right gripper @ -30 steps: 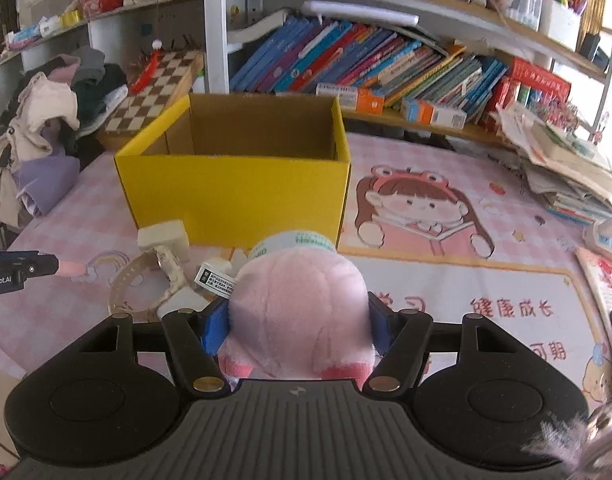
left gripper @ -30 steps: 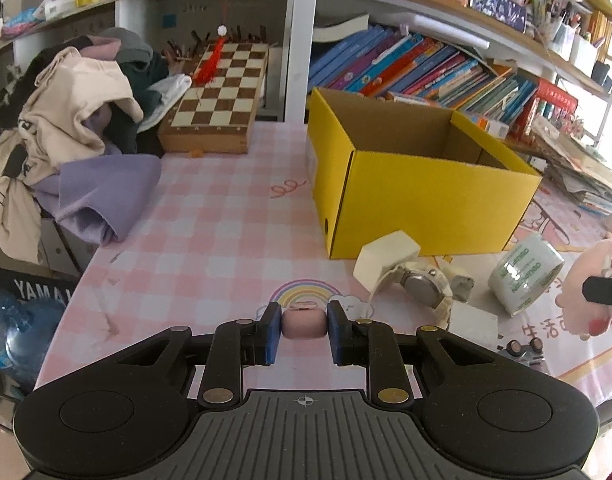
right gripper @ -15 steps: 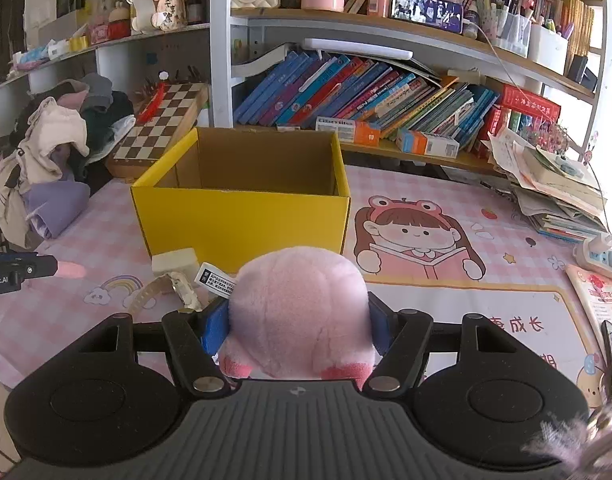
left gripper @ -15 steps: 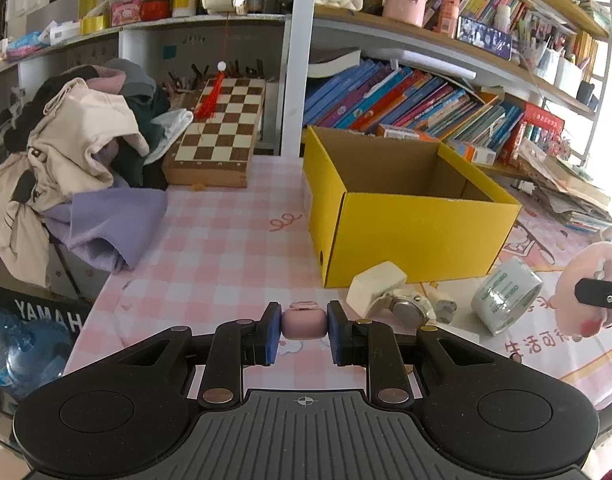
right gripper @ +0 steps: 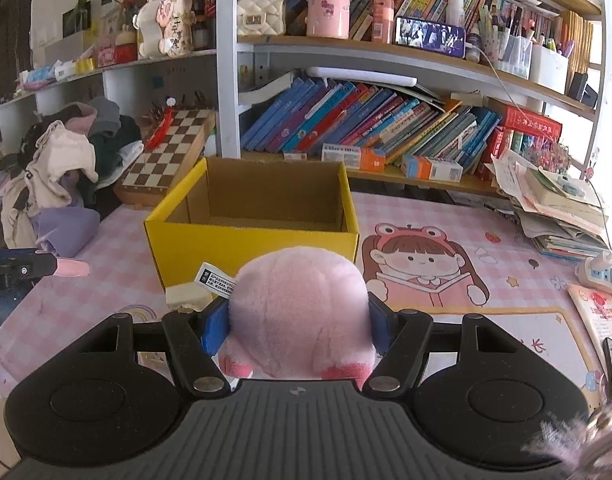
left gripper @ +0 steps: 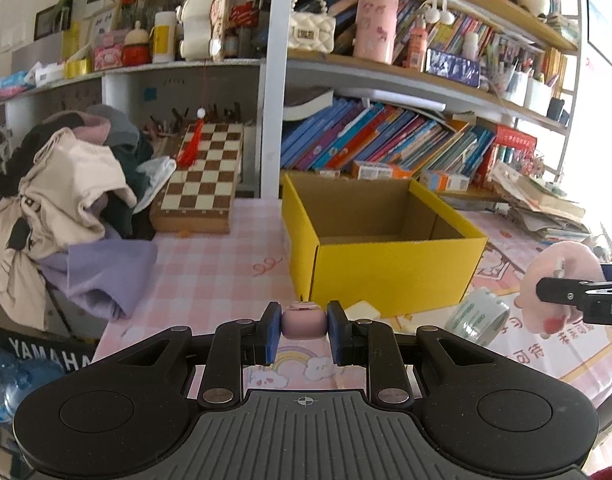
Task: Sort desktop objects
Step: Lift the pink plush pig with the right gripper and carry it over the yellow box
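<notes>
Now both loads are lifted clear of the desk since a second ago: left gripper point(left gripper: 304, 326) clamps the small pink case point(left gripper: 303, 323), right gripper point(right gripper: 295, 326) clamps the pink plush point(right gripper: 299, 318), both short of the yellow box point(right gripper: 257, 240), ready for deposit.

Both grippers now sit higher above the desk than a second ago, the left gripper point(left gripper: 303, 330) lifting its small pink case point(left gripper: 303, 322) and the right gripper point(right gripper: 299, 326) its pink plush toy point(right gripper: 299, 320), nearer the yellow box point(right gripper: 249, 240).
</notes>
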